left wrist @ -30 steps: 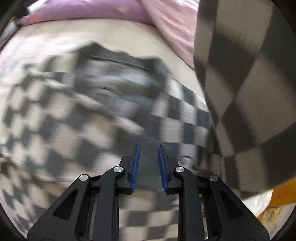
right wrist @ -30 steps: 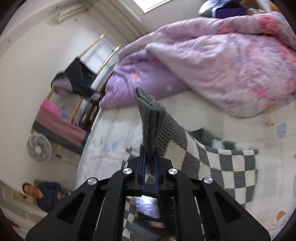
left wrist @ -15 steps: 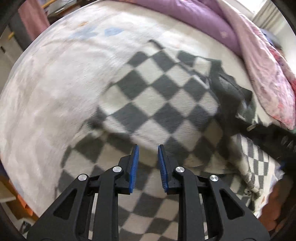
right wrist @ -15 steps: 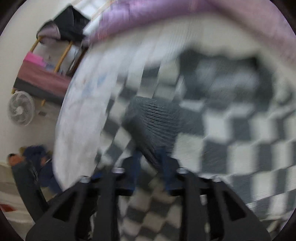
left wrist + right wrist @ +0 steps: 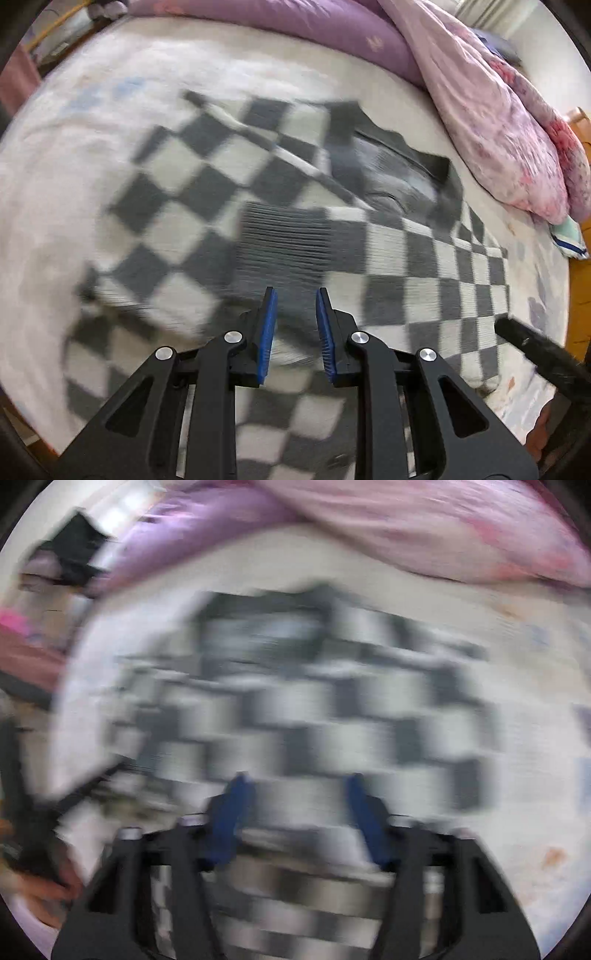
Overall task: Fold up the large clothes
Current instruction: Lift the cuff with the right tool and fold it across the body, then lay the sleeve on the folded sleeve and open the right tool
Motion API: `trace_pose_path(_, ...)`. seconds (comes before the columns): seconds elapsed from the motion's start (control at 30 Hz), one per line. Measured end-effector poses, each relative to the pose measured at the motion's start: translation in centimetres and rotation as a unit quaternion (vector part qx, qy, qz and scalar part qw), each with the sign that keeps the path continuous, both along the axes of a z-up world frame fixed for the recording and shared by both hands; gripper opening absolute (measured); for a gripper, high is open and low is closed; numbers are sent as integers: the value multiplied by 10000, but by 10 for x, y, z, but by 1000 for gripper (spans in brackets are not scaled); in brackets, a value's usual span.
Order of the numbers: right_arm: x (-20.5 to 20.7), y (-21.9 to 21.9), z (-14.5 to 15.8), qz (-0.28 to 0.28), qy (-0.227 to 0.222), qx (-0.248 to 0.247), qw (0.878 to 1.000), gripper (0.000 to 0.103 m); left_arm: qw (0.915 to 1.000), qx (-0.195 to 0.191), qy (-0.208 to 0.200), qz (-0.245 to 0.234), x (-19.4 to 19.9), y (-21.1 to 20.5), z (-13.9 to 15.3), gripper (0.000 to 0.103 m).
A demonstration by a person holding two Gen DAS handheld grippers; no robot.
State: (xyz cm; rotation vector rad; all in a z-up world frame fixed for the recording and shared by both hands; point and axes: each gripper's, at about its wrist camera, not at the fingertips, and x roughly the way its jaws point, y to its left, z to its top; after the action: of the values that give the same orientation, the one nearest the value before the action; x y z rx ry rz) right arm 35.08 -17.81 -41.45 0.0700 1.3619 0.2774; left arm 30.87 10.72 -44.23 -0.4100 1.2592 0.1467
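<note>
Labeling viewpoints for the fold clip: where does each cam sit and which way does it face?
Left wrist: on the left gripper, looking steeply down at the checkered sweater on the bed; its own fingers show, apart and empty.
Right wrist: on the right gripper, also facing down at the sweater, blurred; fingers apart, nothing between.
Shared: sweater, bed, purple quilt.

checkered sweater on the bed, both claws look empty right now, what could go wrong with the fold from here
1. The folded-over sleeve with its grey ribbed cuff lies loose on the checkered sweater; a careless regrasp could drag it askew.
2. The left claw and right claw hang open over stacked layers, so a pinch may catch several.
3. The pink duvet lies close, limiting room.
</note>
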Motion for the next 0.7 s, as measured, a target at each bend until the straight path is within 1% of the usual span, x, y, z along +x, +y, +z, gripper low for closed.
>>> trace_pose_path(0.03, -1, -23, -14, -177, 195, -388, 9989, 10, 9999, -55, 145, -49, 6, -7, -9, 23)
trace_pose_path(0.07, -4, -47, -31, -363, 512, -614, 9961, 4, 9996, -61, 245, -122, 9, -13, -17, 23)
trace_pose_path(0.1, -9, -66, -45, -539, 786, -678, 9931, 1, 9994, -38, 286, -201, 10, -19, -24, 23)
trace_pose_path(0.13, -15, -88, -60, -782, 1046, -537, 9900, 0, 9989, 52, 356, -296, 11, -25, -30, 23)
trace_pose_path(0.17, -22, -110, -70, -1115, 1177, -148, 9867, 0, 9983, 113, 419, -384, 11, -30, -35, 23)
trace_pose_path(0.2, -26, -123, -73, -1341, 1167, 39, 9841, 0, 9980, 129, 430, -446, 11, -34, -40, 23)
trace_pose_path(0.23, -27, -134, -76, -1513, 1158, 129, 9816, 0, 9978, 196, 401, -489, 10, -37, -45, 23)
trace_pose_path(0.3, -23, -141, -85, -1634, 1077, -58, 9806, 0, 9972, 259, 393, -577, 11, -42, -51, 22)
trace_pose_path(0.33, -19, -145, -94, -1777, 1172, 43, 9771, 0, 9969, 280, 427, -598, 13, -43, -51, 22)
trace_pose_path(0.37, -14, -149, -98, -2014, 1321, 142, 9704, 0, 9965, 287, 491, -620, 14, -44, -49, 23)
trace_pose_path(0.4, -10, -150, -97, -2100, 1435, 157, 9670, 0, 9957, 329, 559, -659, 16, -45, -45, 23)
trace_pose_path(0.43, -3, -148, -89, -2044, 1452, 123, 9680, 0, 9950, 467, 569, -681, 18, -46, -38, 23)
trace_pose_path(0.5, 11, -146, -61, -1845, 997, 160, 9776, 0, 9943, 688, 415, -704, 23, -46, -23, 23)
trace_pose_path(0.57, 34, -145, -41, -1687, 677, 364, 9827, 1, 9954, 653, 293, -638, 32, -43, -14, 23)
trace_pose_path(0.63, 64, -145, -42, -1638, 498, 417, 9843, 1, 9958, 691, 303, -516, 49, -38, -20, 23)
trace_pose_path(0.67, 77, -144, -45, -1616, 479, 393, 9849, 0, 9955, 732, 354, -490, 56, -37, -25, 23)
trace_pose_path(0.7, 95, -142, -56, -1604, 512, 376, 9850, 0, 9953, 757, 400, -448, 63, -35, -32, 23)
